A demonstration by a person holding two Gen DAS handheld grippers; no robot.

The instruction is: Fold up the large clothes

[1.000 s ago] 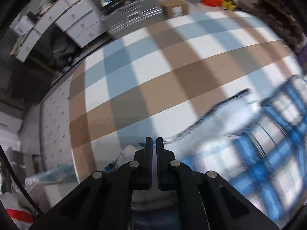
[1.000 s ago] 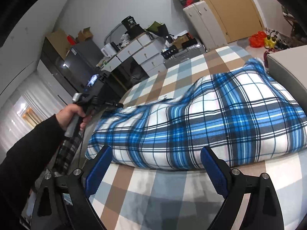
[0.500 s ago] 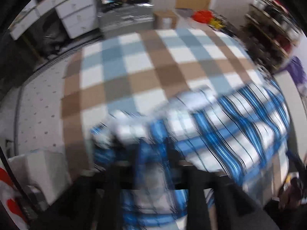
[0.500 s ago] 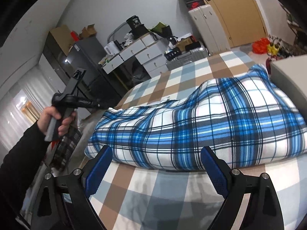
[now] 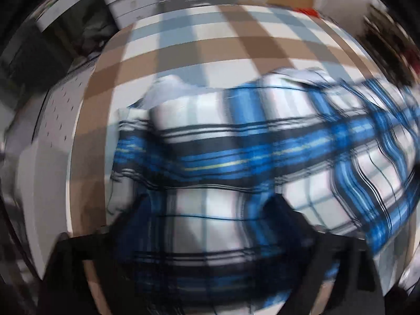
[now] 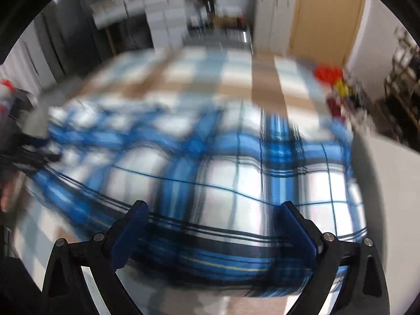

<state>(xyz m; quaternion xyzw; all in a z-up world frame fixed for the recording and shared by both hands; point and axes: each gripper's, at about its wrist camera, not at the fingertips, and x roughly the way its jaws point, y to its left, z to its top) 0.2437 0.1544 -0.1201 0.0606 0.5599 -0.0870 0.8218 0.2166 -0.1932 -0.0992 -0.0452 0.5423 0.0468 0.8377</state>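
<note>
A large blue, white and black plaid garment (image 5: 236, 152) lies spread on a bed with a brown, blue and white checked cover (image 5: 199, 42). Both views are motion-blurred. My left gripper (image 5: 210, 210) is open, its fingers wide apart just above the garment's near left end. My right gripper (image 6: 212, 225) is open, with its blue pads (image 6: 126, 233) on either side of the garment's near edge (image 6: 225, 189). The left hand and its gripper show blurred at the left edge of the right wrist view (image 6: 15, 155).
White drawer units (image 6: 162, 18) and a wooden door (image 6: 325, 15) stand beyond the bed. A grey cushioned block (image 6: 386, 183) sits to the right of the garment. Red and yellow items (image 6: 330, 76) lie on the floor at the far right.
My left gripper went from shut to open and now hangs over the garment's left end. My right gripper moved forward and down, so its open pads now straddle the garment's near edge.
</note>
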